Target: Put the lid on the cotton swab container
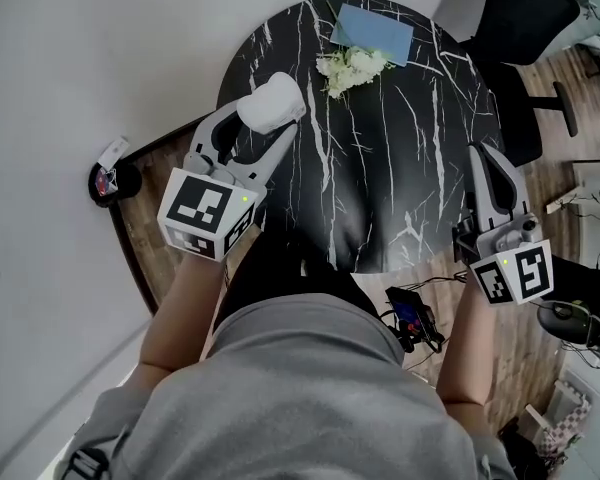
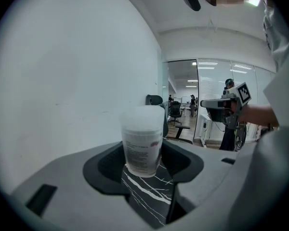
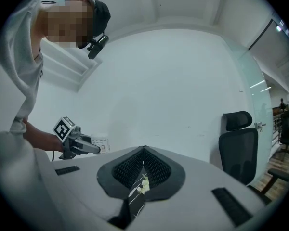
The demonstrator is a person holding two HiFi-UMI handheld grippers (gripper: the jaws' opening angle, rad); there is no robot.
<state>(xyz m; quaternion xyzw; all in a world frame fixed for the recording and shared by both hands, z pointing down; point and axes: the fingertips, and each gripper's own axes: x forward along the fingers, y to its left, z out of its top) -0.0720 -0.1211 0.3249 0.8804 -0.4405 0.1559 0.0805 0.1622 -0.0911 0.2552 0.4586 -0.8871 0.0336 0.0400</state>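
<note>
Left gripper (image 1: 276, 116) is over the left part of the round black marble counter (image 1: 410, 168), with its jaws closed onto the container (image 1: 270, 100). In the left gripper view the container (image 2: 142, 146) stands upright between the two jaws, and both pads press its sides. It has a translucent white body with a printed label and a frosted upper part. Cannot tell if that upper part is the lid. Marble surface shows just beneath its base, but cannot tell if it touches the counter or is lifted.

Right gripper (image 1: 477, 158) is at the counter's right edge, well apart from the container. Its jaws are together with the tips meeting, and nothing is held. In the right gripper view (image 3: 143, 149) only a thin slit shows between the pads, with marble and a bit of white seen through it.

A blue sheet (image 1: 373, 30) lies flat at the far side of the counter. A white clump (image 1: 352, 68) sits just in front of it, touching its near edge, well clear of both grippers.

A black chair (image 1: 528, 23) stands beyond the counter's far right. A small device with cables (image 1: 410, 316) lies on the wood floor below the near edge. The person's grey top fills the bottom of the head view.
</note>
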